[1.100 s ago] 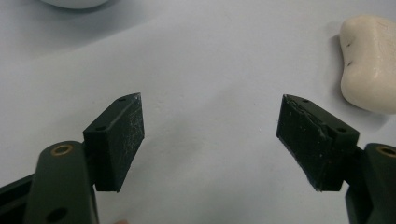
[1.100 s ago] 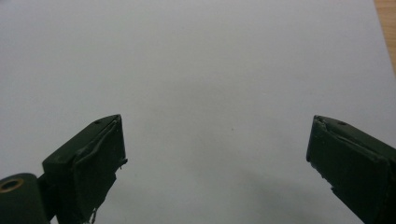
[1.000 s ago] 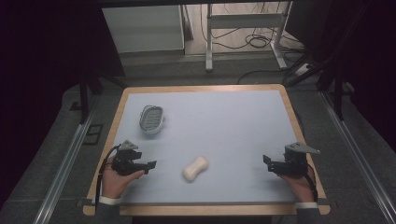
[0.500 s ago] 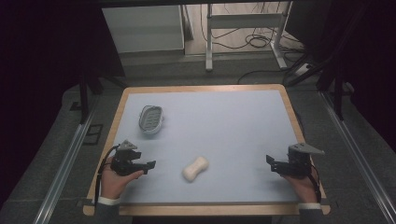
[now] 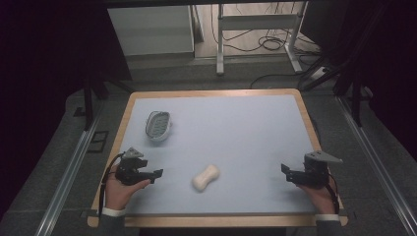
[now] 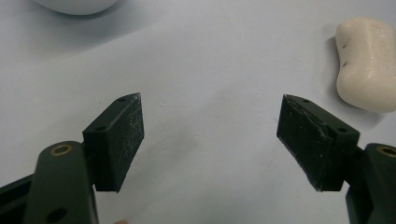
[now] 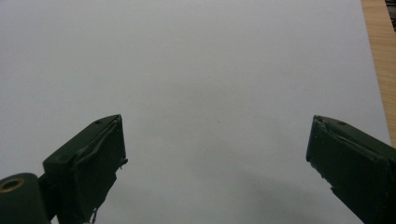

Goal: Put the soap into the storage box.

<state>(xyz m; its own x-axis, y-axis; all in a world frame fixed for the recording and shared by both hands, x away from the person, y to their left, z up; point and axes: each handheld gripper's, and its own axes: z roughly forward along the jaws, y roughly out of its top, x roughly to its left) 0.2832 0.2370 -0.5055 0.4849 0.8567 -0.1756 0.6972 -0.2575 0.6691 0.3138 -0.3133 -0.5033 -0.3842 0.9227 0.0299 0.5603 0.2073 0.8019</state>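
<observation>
High view: at the left, the left gripper (image 5: 156,174) sits near the table's (image 5: 255,123) left wooden edge and close to the near edge, held in a hand (image 5: 120,189) that comes in from the bottom. Up-table from it, well apart, a soap dish (image 5: 159,125) stands beside the same left edge. To the gripper's right lies the bar of soap (image 5: 205,177), pale and waisted, lying slantwise on the blue-grey surface, near the gripper but not touching it. In the left gripper view the jaws stand wide apart with nothing between them; the bar of soap (image 6: 369,63) lies beyond and outside the right jaw, and the dish's rim (image 6: 77,5) shows at the top left.

Past the soap, the middle and far stretch of the table is bare, open room on every side. At the far right, the right gripper (image 5: 285,170) rests near the right wooden edge, well apart from the soap. In the right gripper view its jaws are spread wide over bare surface, the wooden border (image 7: 380,60) running along the right side.
</observation>
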